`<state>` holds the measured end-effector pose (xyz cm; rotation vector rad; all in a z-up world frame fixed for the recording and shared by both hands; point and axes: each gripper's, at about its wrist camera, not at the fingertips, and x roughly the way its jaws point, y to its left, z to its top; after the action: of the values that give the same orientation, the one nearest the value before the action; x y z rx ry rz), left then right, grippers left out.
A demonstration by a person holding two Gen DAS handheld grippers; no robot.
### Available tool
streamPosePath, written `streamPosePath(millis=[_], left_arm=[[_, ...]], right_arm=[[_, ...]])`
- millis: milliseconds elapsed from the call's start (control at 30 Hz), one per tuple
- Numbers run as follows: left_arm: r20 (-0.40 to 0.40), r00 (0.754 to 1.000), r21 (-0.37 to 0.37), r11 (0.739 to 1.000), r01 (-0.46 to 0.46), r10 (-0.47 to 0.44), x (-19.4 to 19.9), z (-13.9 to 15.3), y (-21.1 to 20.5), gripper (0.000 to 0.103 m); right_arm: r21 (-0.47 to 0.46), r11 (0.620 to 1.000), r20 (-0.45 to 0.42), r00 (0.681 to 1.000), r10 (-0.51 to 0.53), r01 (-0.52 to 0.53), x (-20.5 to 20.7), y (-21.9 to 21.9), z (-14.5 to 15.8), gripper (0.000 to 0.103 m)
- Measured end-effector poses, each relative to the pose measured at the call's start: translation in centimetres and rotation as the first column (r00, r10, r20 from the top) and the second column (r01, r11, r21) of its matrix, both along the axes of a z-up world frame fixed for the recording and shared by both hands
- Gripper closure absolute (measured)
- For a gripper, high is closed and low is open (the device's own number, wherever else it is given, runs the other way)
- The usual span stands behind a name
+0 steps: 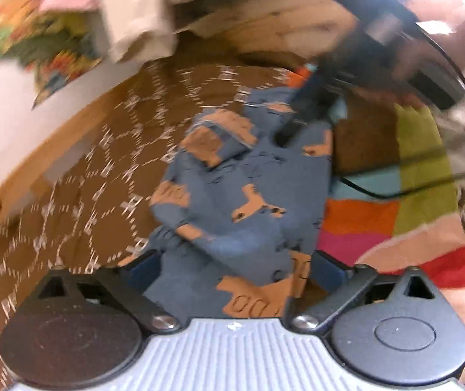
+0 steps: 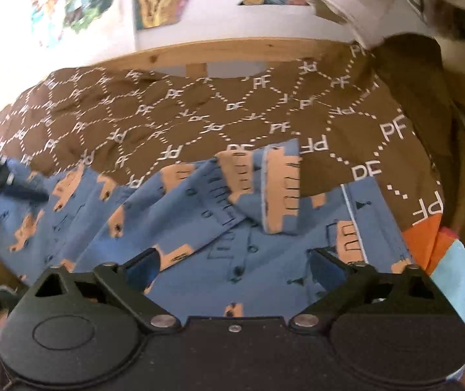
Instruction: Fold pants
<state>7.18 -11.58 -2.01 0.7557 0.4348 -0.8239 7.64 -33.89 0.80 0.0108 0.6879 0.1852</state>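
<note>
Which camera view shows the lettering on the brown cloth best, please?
The right wrist view: there the brown cloth lies sharp across the frame, and its white PF letters inside dotted diamonds are readable. In the left wrist view the same cloth is motion-blurred, so only smeared white marks show beside the blue pants.

Both cameras ride low behind their own fingers and look forward and steeply down, close over the blue pants (image 1: 232, 189) on the brown patterned cloth (image 2: 200, 107). The left wrist view faces across them toward the right gripper (image 1: 292, 130); the right wrist view faces the wooden rail (image 2: 232, 50). Both share the pants, cloth and rail.
</note>
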Motion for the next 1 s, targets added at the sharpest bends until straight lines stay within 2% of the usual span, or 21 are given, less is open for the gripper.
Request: streamPosePath(millis=[67, 167, 200, 233, 333, 467, 533, 600, 667, 700, 767, 800, 900, 967, 1000], left_arm=[[0.011, 1.0, 0.029, 1.0, 0.007, -0.008, -0.4, -0.6, -0.8, 0.017], [0.004, 1.0, 0.035, 0.999, 0.0, -0.001, -0.7, -0.8, -1.2, 0.025], [0.013, 1.0, 0.04, 0.999, -0.002, 0.002, -0.8, -0.8, -1.4, 0.031], [0.016, 1.0, 0.047, 0.999, -0.005, 0.004, -0.8, -1.0, -1.4, 0.042], [-0.01, 1.0, 0.084, 0.996, -0.023, 0.024, -0.5, -1.4, -1.6, 0.065], [-0.049, 0.997, 0.088, 0.995, -0.048, 0.052, 0.0, -1.4, -1.6, 0.08], [-0.06, 0.996, 0.084, 0.995, -0.056, 0.061, 0.1, -1.3, -1.7, 0.091], [-0.078, 0.994, 0.084, 0.994, -0.064, 0.07, 0.2, -1.2, -1.7, 0.096], [-0.09, 0.993, 0.08, 0.994, -0.074, 0.081, 0.3, -1.1, -1.5, 0.098], [-0.094, 0.992, 0.078, 0.994, -0.079, 0.086, 0.4, -1.1, -1.4, 0.098], [-0.095, 0.991, 0.078, 0.994, -0.082, 0.09, 0.4, -1.1, -1.3, 0.098], [-0.094, 0.992, 0.08, 0.994, -0.081, 0.088, 0.4, -1.1, -1.2, 0.099], [-0.107, 0.991, 0.079, 0.995, -0.068, 0.076, 0.2, -1.1, -1.1, 0.098], [-0.122, 0.991, 0.083, 0.995, -0.049, 0.059, 0.0, -1.0, -1.2, 0.091], [-0.127, 0.99, 0.078, 0.996, -0.043, 0.053, -0.2, -1.0, -1.1, 0.076]], right_arm=[[0.007, 1.0, -0.007, 1.0, -0.006, 0.006, 0.9, -0.5, -0.3, 0.019], [-0.005, 1.0, -0.008, 1.0, -0.002, 0.002, 2.2, -0.9, -0.6, 0.023], [-0.009, 1.0, -0.005, 1.0, -0.001, 0.001, 2.6, -1.1, -0.6, 0.024], [-0.01, 1.0, -0.004, 1.0, -0.001, 0.0, 3.1, -1.3, -0.6, 0.026], [-0.022, 1.0, -0.008, 1.0, -0.001, 0.001, 4.6, -1.7, -0.8, 0.034], [-0.027, 1.0, -0.032, 0.999, 0.008, -0.009, 6.2, -2.1, -1.0, 0.044], [-0.024, 1.0, -0.048, 0.999, 0.008, -0.009, 6.8, -2.4, -1.2, 0.047], [-0.001, 1.0, -0.069, 0.998, 0.006, -0.006, 7.1, -2.8, -1.4, 0.056], [0.022, 1.0, -0.077, 0.997, 0.0, 0.001, 7.1, -3.1, -1.6, 0.069], [0.032, 0.999, -0.084, 0.996, -0.004, 0.007, 7.2, -3.4, -1.6, 0.071], [0.043, 0.999, -0.084, 0.996, -0.013, 0.017, 7.1, -3.7, -1.5, 0.082], [0.045, 0.999, -0.085, 0.996, -0.018, 0.022, 7.0, -3.8, -1.5, 0.092], [0.062, 0.998, -0.076, 0.997, -0.026, 0.031, 6.7, -4.1, -1.1, 0.094], [0.06, 0.998, -0.073, 0.997, -0.025, 0.029, 6.6, -4.1, -0.9, 0.094], [0.054, 0.998, -0.071, 0.997, -0.022, 0.026, 6.5, -4.1, -0.9, 0.094]])
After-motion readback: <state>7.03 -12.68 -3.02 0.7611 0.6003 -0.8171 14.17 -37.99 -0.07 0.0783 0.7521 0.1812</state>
